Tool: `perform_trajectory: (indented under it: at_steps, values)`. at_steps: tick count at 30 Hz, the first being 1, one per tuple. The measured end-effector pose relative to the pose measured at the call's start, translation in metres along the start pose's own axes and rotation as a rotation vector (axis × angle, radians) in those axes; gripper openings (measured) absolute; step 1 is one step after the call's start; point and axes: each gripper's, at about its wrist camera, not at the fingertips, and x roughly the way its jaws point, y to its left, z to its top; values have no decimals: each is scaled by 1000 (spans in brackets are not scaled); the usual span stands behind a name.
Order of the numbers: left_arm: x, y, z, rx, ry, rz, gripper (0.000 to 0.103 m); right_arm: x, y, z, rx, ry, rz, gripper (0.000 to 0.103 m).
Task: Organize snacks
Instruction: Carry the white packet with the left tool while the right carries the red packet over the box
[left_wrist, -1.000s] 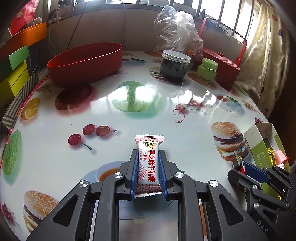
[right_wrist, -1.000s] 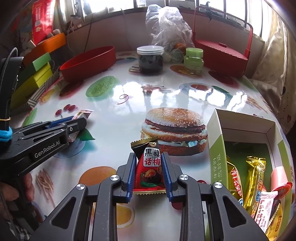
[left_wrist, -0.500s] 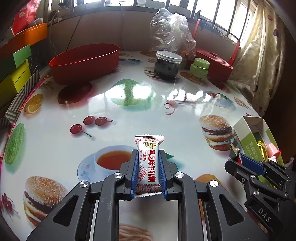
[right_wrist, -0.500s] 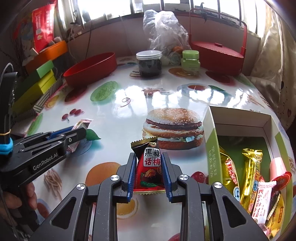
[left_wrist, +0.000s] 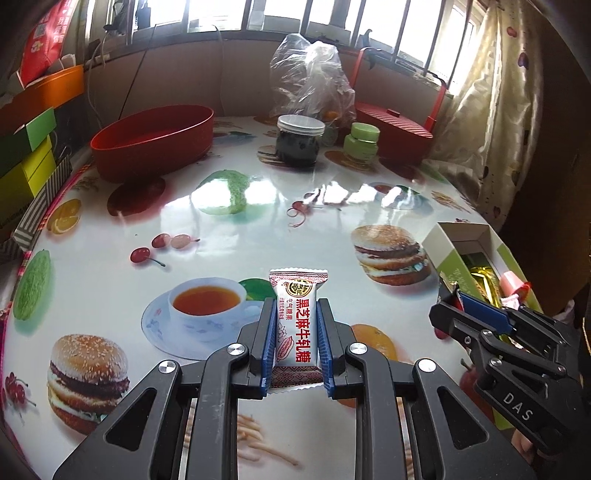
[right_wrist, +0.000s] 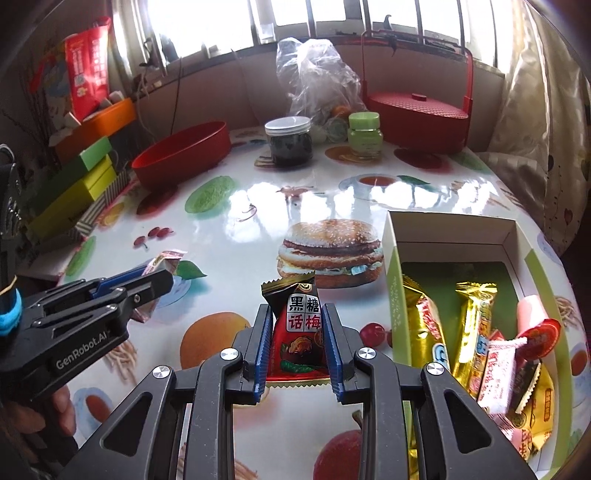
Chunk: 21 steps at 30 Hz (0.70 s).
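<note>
My left gripper (left_wrist: 295, 314) is shut on a white nougat candy packet (left_wrist: 297, 325) with red lettering, held above the printed tablecloth. My right gripper (right_wrist: 295, 314) is shut on a dark red plum candy packet (right_wrist: 299, 325), just left of the open green-and-white snack box (right_wrist: 393, 295). The box holds several wrapped snacks, gold bars (right_wrist: 476, 325) among them. The box also shows in the left wrist view (left_wrist: 443, 247) at the right, behind the right gripper (left_wrist: 461, 299). The left gripper also shows in the right wrist view (right_wrist: 155, 275) at the left.
A red oval basin (left_wrist: 151, 140), a dark jar with a white lid (left_wrist: 299, 142), a green jar (left_wrist: 362, 142), a clear plastic bag (left_wrist: 310, 77) and a red lidded basket (left_wrist: 391, 129) stand at the table's far side. Coloured boxes (left_wrist: 22, 158) are stacked at the left edge.
Both grippers have risen and drawn back toward the near edge with their candies held. The snack box now lies closer beside the right gripper.
</note>
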Motion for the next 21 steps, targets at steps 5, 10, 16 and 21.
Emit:
perform_trajectory:
  at_steps: [5,10,16,21]
  values:
    - [-11,-10,-1,16,-18,-22,22,-9,-4,-2,11,-14,-2,26]
    - [-19,-22,-3,35,-32,-45,22,-20,-8,-4,21,-33,-2,26]
    - [-29,-34,-4,54,-46,-63,22,-33,-12,-6,29,-56,-3,26]
    - [-37,-42,-4,70,-61,-78,22,-42,-18,-7,40,-74,-8,26]
